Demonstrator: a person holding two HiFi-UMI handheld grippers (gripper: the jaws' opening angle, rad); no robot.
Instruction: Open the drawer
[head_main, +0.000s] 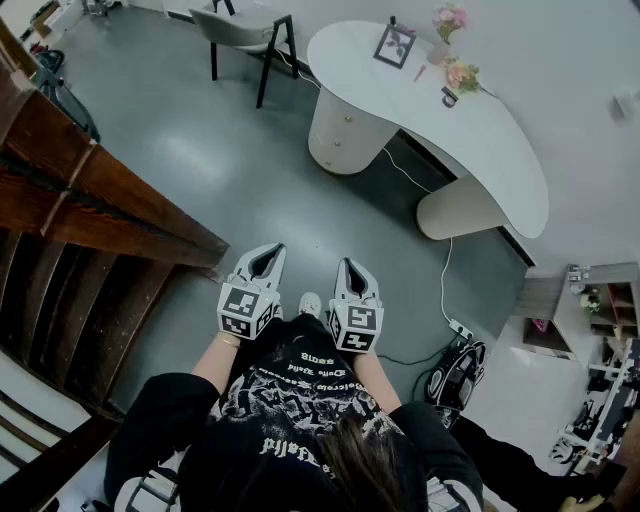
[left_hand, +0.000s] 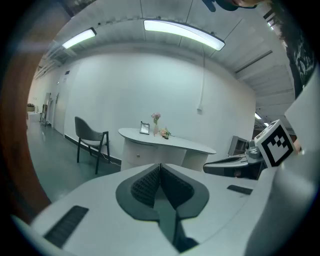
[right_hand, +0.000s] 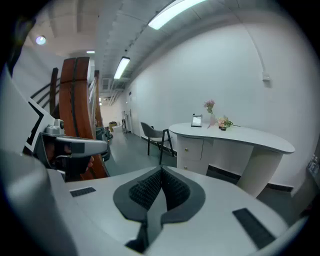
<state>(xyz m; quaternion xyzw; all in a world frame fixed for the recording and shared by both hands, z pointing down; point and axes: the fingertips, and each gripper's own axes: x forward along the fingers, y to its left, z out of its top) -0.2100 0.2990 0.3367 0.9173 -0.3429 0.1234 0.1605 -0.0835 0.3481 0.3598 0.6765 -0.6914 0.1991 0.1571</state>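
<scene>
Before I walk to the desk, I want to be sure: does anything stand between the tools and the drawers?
Nothing visible does. Only bare floor lies between the left tool, the right tool and the desk drawers. The chair stands aside, left of the desk in the head view.

Cool, even light from ceiling strips (left_hand: 182, 34); sharp centres, heavy fisheye bending, dark vignetted corners.

I saw the drawer (right_hand: 194, 146) shut, flush in the white desk (right_hand: 240, 135) pedestal, small knob (right_hand: 186, 149) showing
</scene>
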